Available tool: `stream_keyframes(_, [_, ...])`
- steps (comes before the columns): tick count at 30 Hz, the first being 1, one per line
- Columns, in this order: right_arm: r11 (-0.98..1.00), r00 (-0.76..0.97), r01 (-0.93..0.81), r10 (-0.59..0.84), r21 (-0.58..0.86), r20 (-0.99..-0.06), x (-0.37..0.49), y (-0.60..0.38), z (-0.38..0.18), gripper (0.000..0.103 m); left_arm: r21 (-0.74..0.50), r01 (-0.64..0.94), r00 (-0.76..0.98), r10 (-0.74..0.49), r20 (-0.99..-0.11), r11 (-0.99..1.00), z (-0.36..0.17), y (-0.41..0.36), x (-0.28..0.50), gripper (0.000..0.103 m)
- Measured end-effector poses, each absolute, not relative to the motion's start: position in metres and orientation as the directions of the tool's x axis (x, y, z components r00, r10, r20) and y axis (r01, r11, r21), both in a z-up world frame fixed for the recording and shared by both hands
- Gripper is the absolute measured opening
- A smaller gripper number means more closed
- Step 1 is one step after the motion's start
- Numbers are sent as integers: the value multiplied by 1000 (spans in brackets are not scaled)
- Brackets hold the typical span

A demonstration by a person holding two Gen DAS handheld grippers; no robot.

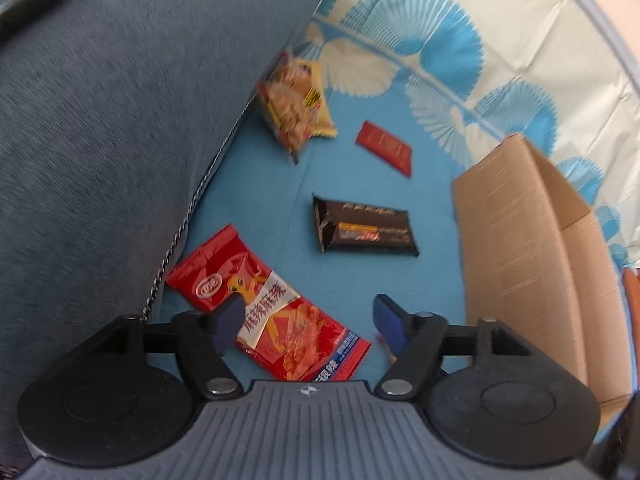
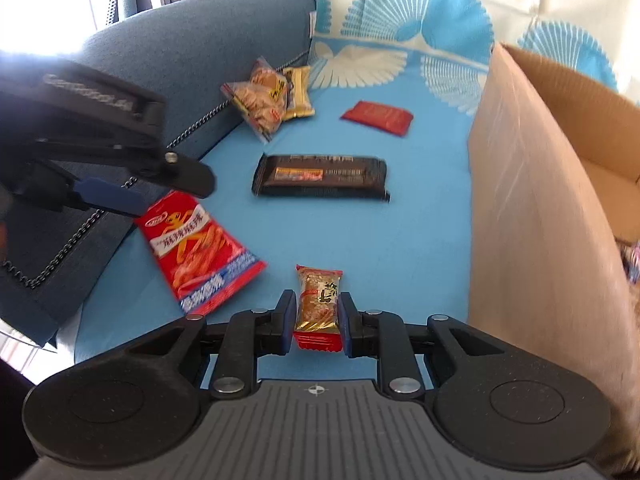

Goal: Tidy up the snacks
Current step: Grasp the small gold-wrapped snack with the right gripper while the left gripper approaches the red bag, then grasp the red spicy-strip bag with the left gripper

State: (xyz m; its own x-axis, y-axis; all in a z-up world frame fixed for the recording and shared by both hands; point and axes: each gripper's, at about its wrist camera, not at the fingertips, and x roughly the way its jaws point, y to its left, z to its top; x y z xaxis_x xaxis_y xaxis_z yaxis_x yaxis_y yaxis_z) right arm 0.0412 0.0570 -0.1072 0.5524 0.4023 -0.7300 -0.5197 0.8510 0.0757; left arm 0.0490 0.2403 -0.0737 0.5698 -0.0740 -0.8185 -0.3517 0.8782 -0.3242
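the right tool [image 2: 318, 318] is closed on a small gold and red snack bar [image 2: 319, 305], its pads pressing the bar's two long sides. the bar's long axis runs straight ahead along the fingers, red crimped end toward the camera, the other end pointing out over the blue sofa seat [image 2: 408, 240]. the cardboard box [image 2: 532, 216] stands just to the right of this tool, open at the top, so the right hand is the nearer one to it, and my guess is the coming move goes up and right over its near wall.

the left tool [image 1: 309, 322] hangs wide open and holds nothing. the red chili snack packet [image 1: 276, 312] lies flat on the seat below and between its fingers, not gripped. its long axis runs on a slant across the gap between the fingers, one end toward the blue cushion [image 1: 120, 140].

further off on the seat lie a black bar [image 1: 366, 226], a small red packet [image 1: 385, 147] and a clear biscuit bag [image 1: 290, 106].
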Motion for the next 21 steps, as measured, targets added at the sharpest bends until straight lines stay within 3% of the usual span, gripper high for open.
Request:
stream_keyframes(7, [850,537,-522,390,68,-748,41,54,-113,24,-316,-500,521,-11,-853,806,-94,243,59,85])
stream_keyframes(13, [836,516,-545,393,62,-761,42,52,-117,24,-192,-552,497,135,-857,811,-106,229,70,90])
stream_keyframes(18, [831,519,-554,394,52,-758,41,53,-117,24,-110,-544,471,195,-860,832,-111,222,76,90])
stream_keyframes(21, [832,525,-553,390,46,-757,42,54,-117,24,-62,-515,471,221,-854,855,-111,220,77,79])
